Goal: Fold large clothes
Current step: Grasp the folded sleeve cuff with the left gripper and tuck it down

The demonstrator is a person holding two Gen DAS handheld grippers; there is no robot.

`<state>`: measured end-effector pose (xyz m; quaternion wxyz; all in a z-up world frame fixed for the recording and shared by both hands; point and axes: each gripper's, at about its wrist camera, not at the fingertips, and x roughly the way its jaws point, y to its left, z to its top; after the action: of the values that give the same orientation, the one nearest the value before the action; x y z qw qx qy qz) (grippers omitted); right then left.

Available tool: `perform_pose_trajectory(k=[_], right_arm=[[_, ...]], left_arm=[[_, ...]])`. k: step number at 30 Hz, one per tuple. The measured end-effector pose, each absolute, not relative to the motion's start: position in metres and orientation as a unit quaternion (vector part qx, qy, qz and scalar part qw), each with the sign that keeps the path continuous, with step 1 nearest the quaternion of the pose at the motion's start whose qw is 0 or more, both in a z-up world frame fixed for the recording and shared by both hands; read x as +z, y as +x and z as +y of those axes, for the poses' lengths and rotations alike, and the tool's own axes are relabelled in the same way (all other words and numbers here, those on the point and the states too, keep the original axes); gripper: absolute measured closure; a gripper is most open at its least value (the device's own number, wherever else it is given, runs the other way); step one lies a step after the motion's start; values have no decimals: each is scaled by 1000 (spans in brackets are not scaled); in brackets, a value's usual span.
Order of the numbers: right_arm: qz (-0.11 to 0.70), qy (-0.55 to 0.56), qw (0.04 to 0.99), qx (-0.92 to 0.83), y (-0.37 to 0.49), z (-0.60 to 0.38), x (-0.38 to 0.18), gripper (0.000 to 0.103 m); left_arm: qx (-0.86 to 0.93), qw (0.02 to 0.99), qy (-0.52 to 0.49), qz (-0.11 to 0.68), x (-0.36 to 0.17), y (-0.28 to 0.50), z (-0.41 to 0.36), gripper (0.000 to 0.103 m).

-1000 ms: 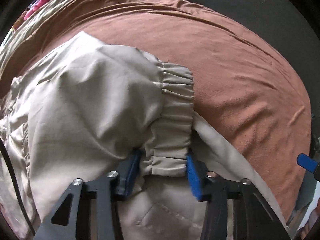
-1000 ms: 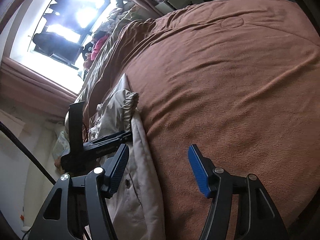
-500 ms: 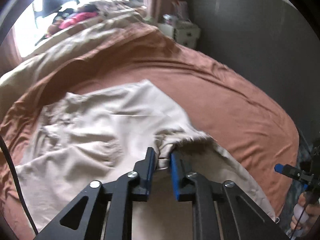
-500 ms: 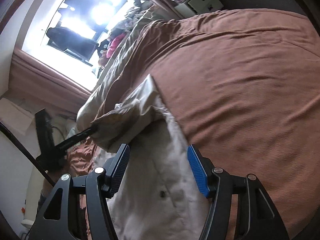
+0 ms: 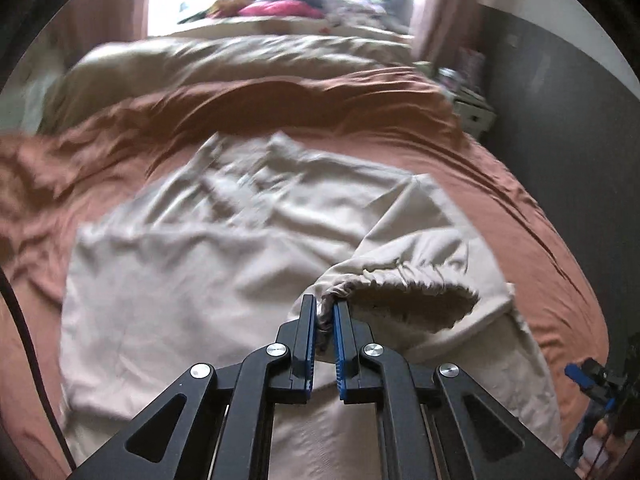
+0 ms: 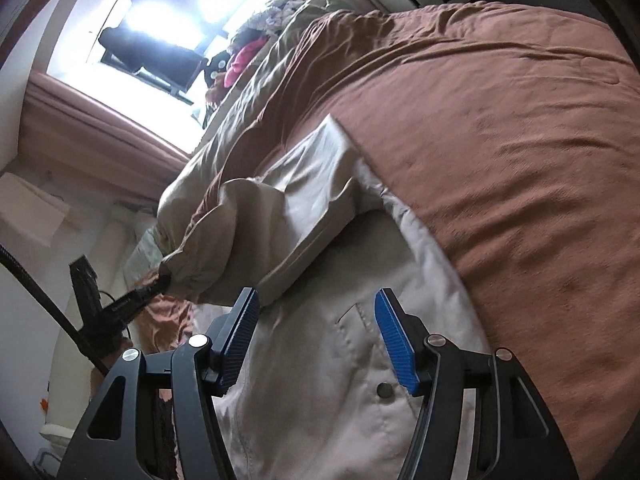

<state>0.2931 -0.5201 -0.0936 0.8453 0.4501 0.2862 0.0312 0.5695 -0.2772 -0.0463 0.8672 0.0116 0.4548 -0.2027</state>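
Left gripper (image 5: pixel 323 310): its jaws are closing, and the blue pads already pinch the gathered elastic cuff (image 5: pixel 400 276) of a sleeve between them; the cuff's edge is bunched into the narrow gap.
Sleeve (image 6: pixel 224 236): lifted off the bed by that pinch; from the right wrist view it hangs in the air as a puffed fold, drawn out towards the left gripper (image 6: pixel 160 282), which shows there as a dark tip at the cuff's end.
Right gripper (image 6: pixel 316 332): its jaws stand spread, with nothing pressed between the pads; it hovers over the jacket's front, where a stitched pocket (image 6: pixel 356 320) and a round snap button (image 6: pixel 385 390) lie below the gap.
Beige jacket (image 5: pixel 192 264): spread across the middle of the bed, wrinkled, its body lying flat on the cover while one sleeve is raised.
Bed cover (image 5: pixel 500 200): rust-brown, creased, under the whole garment and bare to the right of it.
Beige bedding (image 5: pixel 224 60): heaped along the far side of the bed.
Window (image 6: pixel 168 20): bright, beyond that heap.
Blur: the left wrist view is smeared, so fine detail of the jacket's far edge cannot be told.
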Motion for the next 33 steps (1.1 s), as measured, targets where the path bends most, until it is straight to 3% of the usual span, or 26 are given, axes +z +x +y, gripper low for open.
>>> perform_pose_trajectory(k=[7,9,10,11,13,14,25,28,33], right_arm=[[310,439,843,28,318,-510,-94,44],[315,436,843,29,324,-508,-93,44],[318,433,843,29,329,-508,-93,44],[320,431,843,29,332,-508,-93,44],[323,432,842,26,337,-510,-92,44],[323,433,841,24,338,-510,-92,44],[329,452,829,21,363,-517,-94,44],[328,477,815,23,380,-524,-97,44],[330,519,788,32,410,-534,-113,44]], left_arm=[[-136,838,-78,522,-102,575,-206,94],[-132,831,-96,533,-112,576,-187,88],[-131,829,-103,534,-113,576,-178,77],[-130,829,-106,534,-114,577,-173,56],[-125,833,-113,526,-112,579,-161,31],[-122,838,-117,519,-109,579,-157,28],[-155,800,-130,565,-160,606,-164,29],[-160,791,-114,579,-174,608,-178,59],[-159,804,-72,569,-175,607,-188,80]])
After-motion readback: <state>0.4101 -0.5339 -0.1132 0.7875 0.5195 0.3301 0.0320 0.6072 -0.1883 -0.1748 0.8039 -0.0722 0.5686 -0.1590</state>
